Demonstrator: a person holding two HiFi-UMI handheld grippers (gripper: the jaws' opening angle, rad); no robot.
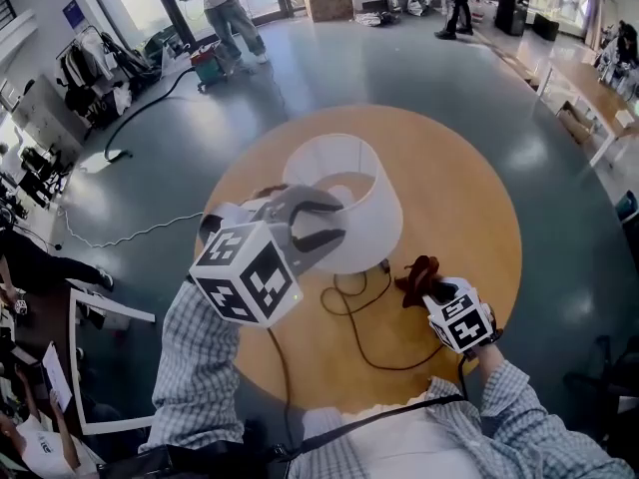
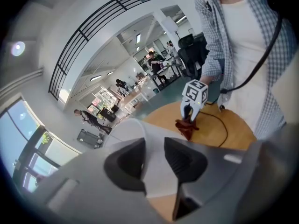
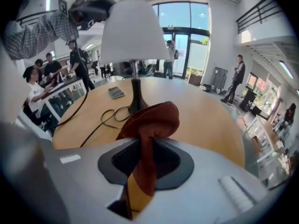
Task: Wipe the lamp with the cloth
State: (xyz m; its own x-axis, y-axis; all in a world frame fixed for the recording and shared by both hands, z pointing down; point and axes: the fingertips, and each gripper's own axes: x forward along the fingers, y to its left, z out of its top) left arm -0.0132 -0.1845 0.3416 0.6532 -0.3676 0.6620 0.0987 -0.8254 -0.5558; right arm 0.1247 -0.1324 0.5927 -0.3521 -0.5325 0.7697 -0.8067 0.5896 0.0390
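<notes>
Lamp [image 1: 371, 226]: stood upright about the middle of the round wooden tabletop [image 1: 454, 193]; white conical shade, dark stem and foot seen in the right gripper view.
Left gripper [image 1: 337, 222]: set at the near side of the shade's top rim, one jaw inside the shade and one outside.
Left jaws: held partly apart with the shade's wall between them; a gap is seen between the pads, and no firm press on the wall is shown.
Cloth [image 3: 152, 118]: rust-red, bunched into a knot-like fold and pinched in the right jaws; a tail is seen hanging below the pads.
Right gripper [image 1: 429, 287]: held low over the tabletop on the person's right of the lamp, near its foot and clear of the shade.
Right jaws: closed narrowly on the cloth.
Cord [image 1: 359, 342]: black, laid in loose loops on the tabletop between the lamp's foot and the person.
Contact of cloth and lamp: none is seen; cloth and shade are apart.
</notes>
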